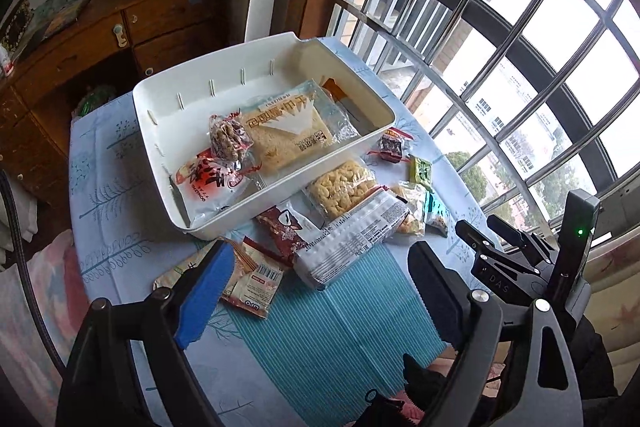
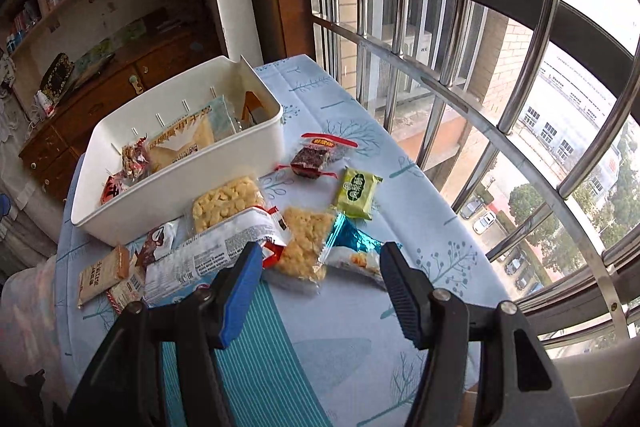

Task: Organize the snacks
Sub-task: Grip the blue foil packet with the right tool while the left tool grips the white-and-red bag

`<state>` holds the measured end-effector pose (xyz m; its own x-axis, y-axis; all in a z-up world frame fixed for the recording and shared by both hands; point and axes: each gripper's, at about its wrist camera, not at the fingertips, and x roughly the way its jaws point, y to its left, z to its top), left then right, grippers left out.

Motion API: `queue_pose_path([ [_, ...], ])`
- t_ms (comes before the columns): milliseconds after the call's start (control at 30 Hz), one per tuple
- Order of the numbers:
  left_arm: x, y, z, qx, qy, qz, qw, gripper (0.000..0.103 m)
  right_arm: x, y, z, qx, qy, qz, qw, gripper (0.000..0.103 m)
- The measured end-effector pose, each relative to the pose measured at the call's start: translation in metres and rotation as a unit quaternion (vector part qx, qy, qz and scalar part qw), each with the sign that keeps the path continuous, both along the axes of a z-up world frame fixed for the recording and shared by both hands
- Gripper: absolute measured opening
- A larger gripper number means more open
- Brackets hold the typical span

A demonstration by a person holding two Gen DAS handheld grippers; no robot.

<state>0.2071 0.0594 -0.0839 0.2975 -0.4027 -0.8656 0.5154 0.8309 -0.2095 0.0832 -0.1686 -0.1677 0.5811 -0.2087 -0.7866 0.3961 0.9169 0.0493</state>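
- Your left gripper (image 1: pixel 320 291) is released, jaws wide, nothing between them. It hangs over the striped teal mat (image 1: pixel 316 339) at the near edge of the tabletop (image 1: pixel 104 195).
- Just ahead of its blue-padded finger (image 1: pixel 204 295): a beige and red wafer pack (image 1: pixel 248 279), partly hidden by that finger. Apart from the pad as far as I can tell.
- Long white wrapper with small print (image 1: pixel 352 243) lies between the two left fingers' line of sight, slightly beyond the tips, overlapping a dark red and white packet (image 1: pixel 288 227).
- White bin (image 1: pixel 168 95) sits farther back on the tabletop. Inside it: a big rice-cracker bag (image 1: pixel 288 131), a small clear pack of brown snack (image 1: pixel 230 141), a red and white pouch (image 1: pixel 208 183).
- Your right gripper (image 2: pixel 316 283) is also released, jaws apart, gripping nothing.
- Between and just past its tips: a clear triangular pack of yellow puffs (image 2: pixel 304 247) with a blue foil wrapper (image 2: pixel 352 235) next to it. The pads touch neither.
- Near its blue pad: the red-edged end of the long white wrapper (image 2: pixel 216 251).
- Farther out on the tabletop, well clear of both grippers: green packet (image 2: pixel 358 193), dark red-sealed snack (image 2: pixel 316 157), square clear bag of yellow puffs (image 2: pixel 226 201) touching the bin's front wall.
- Loose snacks all lie on the window side and front of the bin.
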Motion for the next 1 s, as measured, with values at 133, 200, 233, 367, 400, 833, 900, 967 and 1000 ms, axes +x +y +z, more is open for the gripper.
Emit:
queue_pose_path([
  [133,0.005,-0.019,-0.015,0.023,0.016,-0.006,0.9996,0.088,-0.002,-0.009,-0.013,0.015,0.014,0.006,1.0,0.062],
  [200,0.007,-0.031,-0.022,0.033,0.028,-0.008,0.9991,0.088,-0.002,-0.014,-0.021,0.022,0.026,0.012,0.999,0.062],
  [233,0.008,-0.037,-0.025,0.038,0.032,-0.009,0.9987,0.088,-0.001,-0.016,-0.025,0.026,0.032,0.015,0.999,0.062],
  [367,0.012,-0.06,-0.04,0.066,0.044,-0.019,0.9967,0.088,0.002,-0.027,-0.036,0.046,0.043,0.035,0.997,0.062],
  [400,0.013,-0.066,-0.044,0.075,0.047,-0.023,0.9958,0.088,0.003,-0.029,-0.038,0.047,0.045,0.041,0.997,0.062],
  [833,0.018,-0.123,-0.109,0.172,0.075,-0.05,0.981,0.088,0.018,-0.043,-0.075,-0.014,0.092,0.144,0.985,0.062],
  [900,0.019,-0.131,-0.119,0.183,0.081,-0.05,0.9785,0.088,0.021,-0.046,-0.079,-0.02,0.097,0.159,0.982,0.062],
  [967,0.023,-0.136,-0.128,0.187,0.092,-0.045,0.977,0.088,0.023,-0.048,-0.083,-0.023,0.101,0.174,0.979,0.062],
  [1000,0.024,-0.139,-0.132,0.187,0.098,-0.044,0.9765,0.088,0.024,-0.048,-0.084,-0.026,0.103,0.182,0.978,0.062],
])
